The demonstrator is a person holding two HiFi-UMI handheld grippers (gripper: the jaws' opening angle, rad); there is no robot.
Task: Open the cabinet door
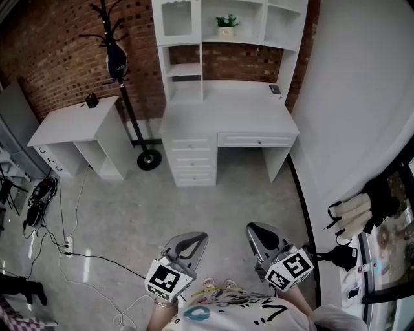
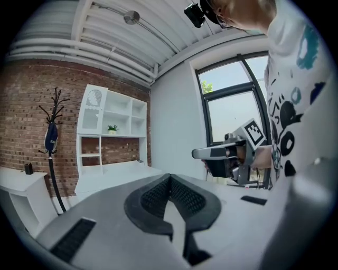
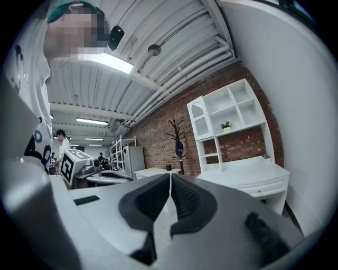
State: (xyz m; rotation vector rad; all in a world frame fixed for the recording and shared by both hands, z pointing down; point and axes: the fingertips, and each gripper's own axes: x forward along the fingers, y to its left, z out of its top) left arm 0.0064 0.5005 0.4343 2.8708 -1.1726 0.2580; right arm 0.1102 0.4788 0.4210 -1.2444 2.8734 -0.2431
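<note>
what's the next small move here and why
Probably step toward the white desk and open the right tongs on the way. The right and left tongs are both shut on nothing, held near the body, with floor between them and the hutch's arched upper-left door, so it looks out of reach.

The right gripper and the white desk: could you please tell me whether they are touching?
Apart. The head view shows a stretch of floor between the right gripper and the desk.
</note>
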